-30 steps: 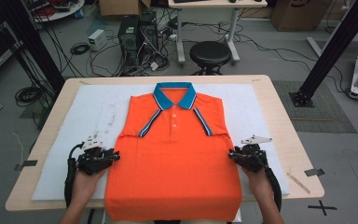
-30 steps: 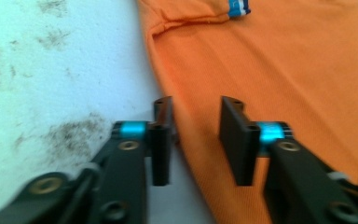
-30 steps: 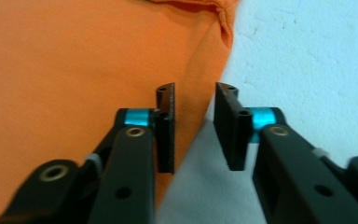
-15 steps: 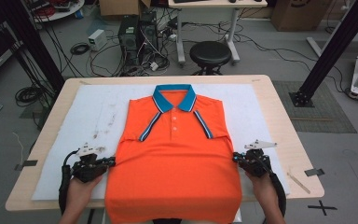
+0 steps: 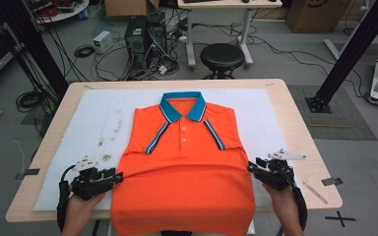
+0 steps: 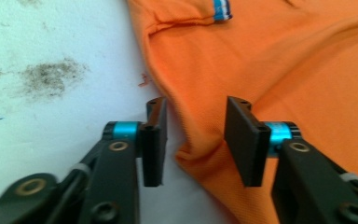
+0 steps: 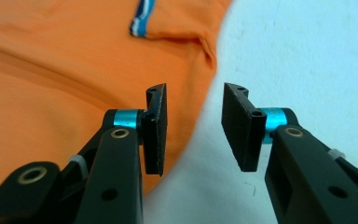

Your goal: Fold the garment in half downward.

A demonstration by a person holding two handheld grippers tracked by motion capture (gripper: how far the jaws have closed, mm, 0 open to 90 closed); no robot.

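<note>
Wooden table first, with a white mat spread over most of its top and an orange polo shirt lying flat on the mat — blue collar toward the far edge, hem hanging over the near edge. Dark smudges mark the mat left of the shirt. At the shirt's left edge sits the left gripper, held in the person's left hand; its jaws stand apart with a fold of the shirt's edge between them, not pinched. The right gripper sits at the shirt's right edge in the right hand, jaws likewise parted — the cloth's border runs between them over the mat.
</note>
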